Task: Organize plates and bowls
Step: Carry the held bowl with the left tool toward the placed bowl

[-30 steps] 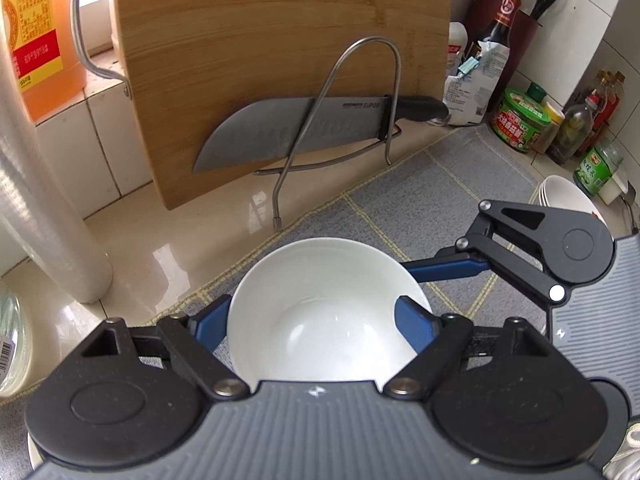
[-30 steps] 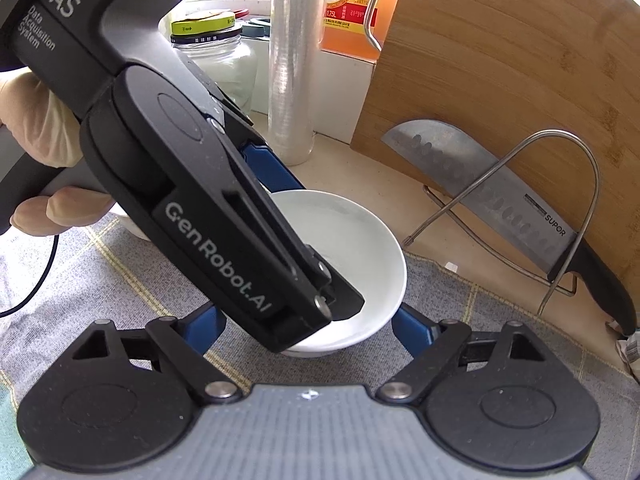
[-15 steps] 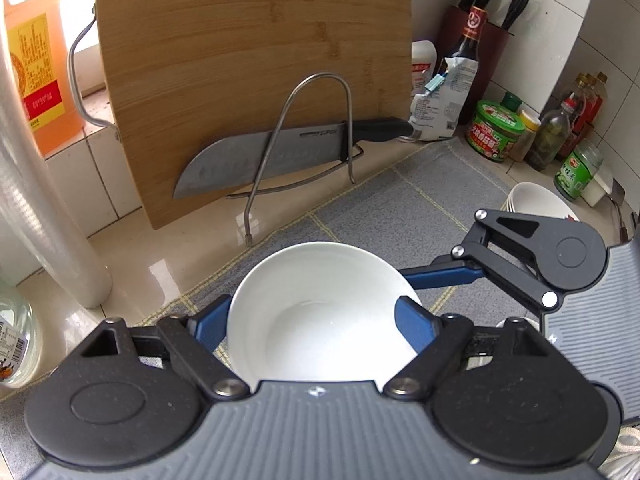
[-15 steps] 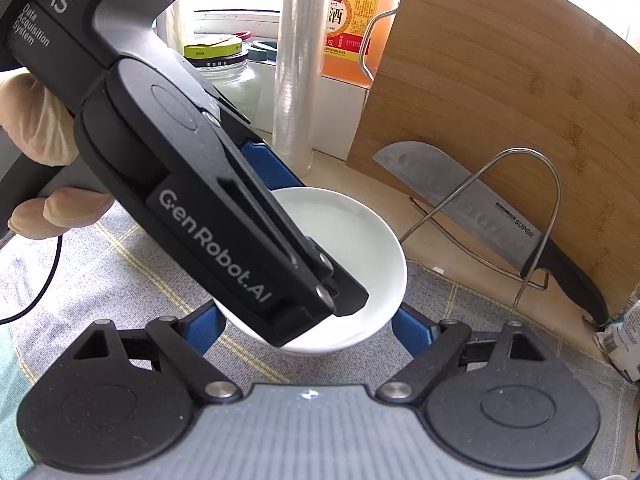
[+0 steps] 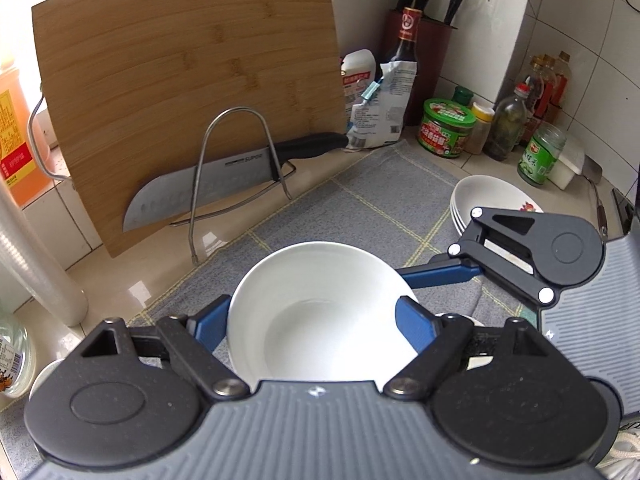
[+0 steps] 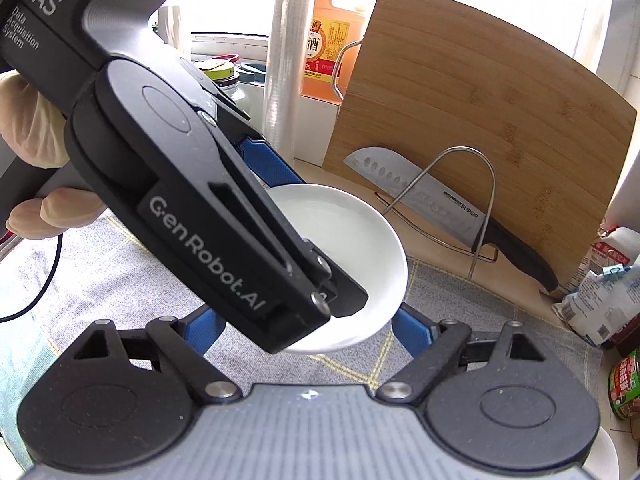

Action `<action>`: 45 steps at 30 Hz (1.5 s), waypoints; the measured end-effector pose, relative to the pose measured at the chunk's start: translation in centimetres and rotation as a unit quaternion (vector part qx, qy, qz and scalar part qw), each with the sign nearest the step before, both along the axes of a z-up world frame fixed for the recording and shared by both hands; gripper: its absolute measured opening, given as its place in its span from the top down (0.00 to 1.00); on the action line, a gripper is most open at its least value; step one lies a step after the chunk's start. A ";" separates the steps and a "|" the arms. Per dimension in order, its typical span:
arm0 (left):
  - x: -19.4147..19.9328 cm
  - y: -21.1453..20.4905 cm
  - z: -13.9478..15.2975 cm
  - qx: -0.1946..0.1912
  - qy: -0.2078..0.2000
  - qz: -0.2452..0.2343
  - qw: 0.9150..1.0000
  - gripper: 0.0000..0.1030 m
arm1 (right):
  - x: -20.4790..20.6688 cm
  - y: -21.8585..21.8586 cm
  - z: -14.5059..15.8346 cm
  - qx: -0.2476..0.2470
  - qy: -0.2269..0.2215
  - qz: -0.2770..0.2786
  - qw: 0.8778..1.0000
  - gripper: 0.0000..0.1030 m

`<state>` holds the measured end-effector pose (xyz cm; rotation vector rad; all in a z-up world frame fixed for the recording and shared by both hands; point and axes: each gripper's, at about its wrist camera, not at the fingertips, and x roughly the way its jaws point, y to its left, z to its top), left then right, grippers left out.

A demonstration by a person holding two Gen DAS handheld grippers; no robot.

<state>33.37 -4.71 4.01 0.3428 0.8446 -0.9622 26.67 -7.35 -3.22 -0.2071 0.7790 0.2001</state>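
Two claws share one plain white ceramic bowl (image 5: 320, 312), empty inside and held above the grey checked cloth (image 5: 360, 196) on the bench: the left claw (image 5: 320, 320) grips its sides with blue pads, and the right claw (image 6: 308, 328) seems closed around it too. Some stacking looks finished already, since a pile of white dishes (image 5: 488, 196) sits near the jars. This bowl has yet to be placed.

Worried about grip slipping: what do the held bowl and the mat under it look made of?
White bowl: likely glazed ceramic, since it is glossy with soft reflections inside. Grey mat: looks like woven cloth, matte, with a fine texture and yellow grid lines.
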 end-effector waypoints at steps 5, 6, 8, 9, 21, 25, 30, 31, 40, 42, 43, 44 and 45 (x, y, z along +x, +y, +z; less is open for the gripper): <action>-1.4 -0.9 0.3 -0.004 -0.002 -0.013 1.000 0.17 | -1.9 -0.8 0.4 -0.001 -0.003 -0.013 1.000 0.10; -1.8 -1.1 0.4 -0.004 -0.002 -0.015 1.000 0.17 | -2.4 -1.0 0.5 -0.001 -0.003 -0.015 1.000 0.10; -2.3 -1.5 0.3 -0.003 -0.001 -0.019 1.000 0.17 | -3.1 -1.2 0.6 -0.002 -0.002 -0.019 1.000 0.10; -2.7 -1.8 0.3 -0.003 0.000 -0.022 1.000 0.17 | -3.5 -1.4 0.6 -0.003 -0.002 -0.022 1.000 0.10; -5.7 -4.3 -1.2 0.005 0.021 -0.050 0.998 0.16 | -7.8 -3.2 0.0 0.004 0.018 -0.052 0.998 0.10; -6.4 -4.9 -1.8 0.008 0.032 -0.057 0.998 0.16 | -8.5 -3.5 -0.2 0.006 0.028 -0.058 0.998 0.10; -6.9 -5.2 -2.6 0.016 0.041 -0.058 0.997 0.16 | -9.1 -3.7 -0.7 0.017 0.041 -0.062 0.997 0.10; -7.0 -5.3 -2.8 0.018 0.042 -0.059 0.997 0.16 | -9.2 -3.7 -0.7 0.018 0.042 -0.062 0.997 0.10; -7.4 -5.6 -3.7 0.028 0.047 -0.062 0.997 0.16 | -9.3 -3.8 -1.2 0.028 0.057 -0.062 0.996 0.10; -7.4 -5.7 -3.8 0.030 0.046 -0.062 0.997 0.16 | -9.2 -3.9 -1.3 0.030 0.059 -0.062 0.996 0.10; -7.3 -5.7 -3.8 0.030 0.047 -0.062 0.997 0.16 | -9.1 -3.9 -1.3 0.031 0.060 -0.062 0.996 0.10; -7.3 -5.7 -3.9 0.030 0.047 -0.062 0.997 0.16 | -9.0 -3.9 -1.3 0.032 0.061 -0.062 0.996 0.10; -7.3 -5.7 -3.8 0.031 0.047 -0.062 0.996 0.16 | -8.9 -3.9 -1.4 0.033 0.062 -0.062 0.996 0.10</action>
